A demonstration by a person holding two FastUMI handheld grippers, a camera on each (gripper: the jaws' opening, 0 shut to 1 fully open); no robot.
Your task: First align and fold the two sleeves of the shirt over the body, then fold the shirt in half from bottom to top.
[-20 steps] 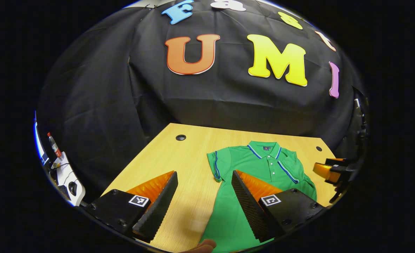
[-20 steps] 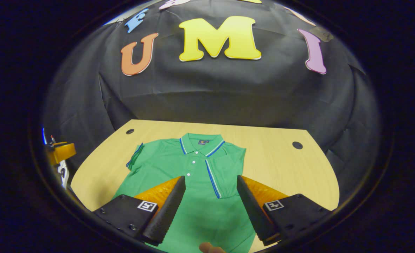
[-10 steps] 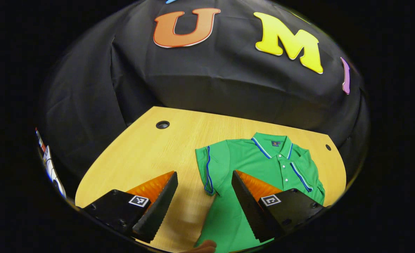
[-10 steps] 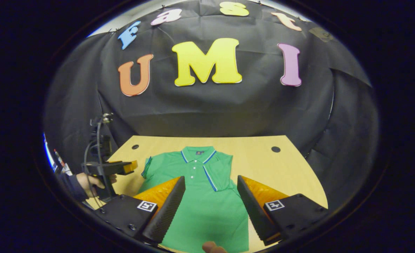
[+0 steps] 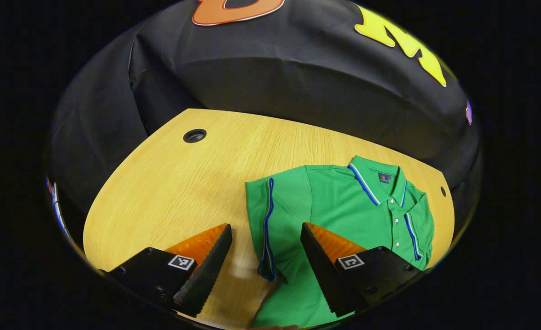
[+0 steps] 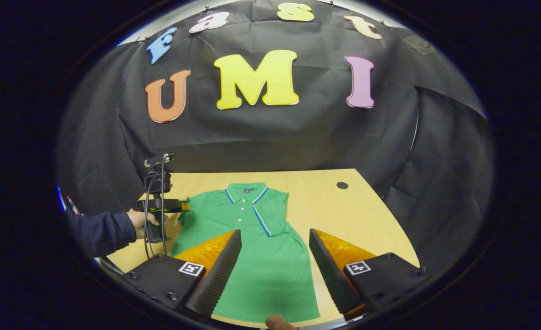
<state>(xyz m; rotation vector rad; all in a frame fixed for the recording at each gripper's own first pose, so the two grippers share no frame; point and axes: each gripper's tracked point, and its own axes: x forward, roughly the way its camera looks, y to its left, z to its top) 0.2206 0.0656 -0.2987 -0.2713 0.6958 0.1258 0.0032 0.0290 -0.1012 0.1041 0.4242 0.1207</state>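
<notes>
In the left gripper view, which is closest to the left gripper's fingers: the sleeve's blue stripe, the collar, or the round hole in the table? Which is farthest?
From the left gripper:
1. Blue sleeve stripe, lying between the open fingers.
2. Collar, farther up on the right.
3. Table hole, far back on the left.

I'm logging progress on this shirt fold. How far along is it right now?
Done: one sleeve already lies folded over the green polo shirt. In hand: the left gripper, open, has the other sleeve, flat and unfolded, between its fingers but not gripped. The right gripper hangs open over the body. Left: that sleeve fold, then the bottom-to-top fold; the hem is still flat.
</notes>
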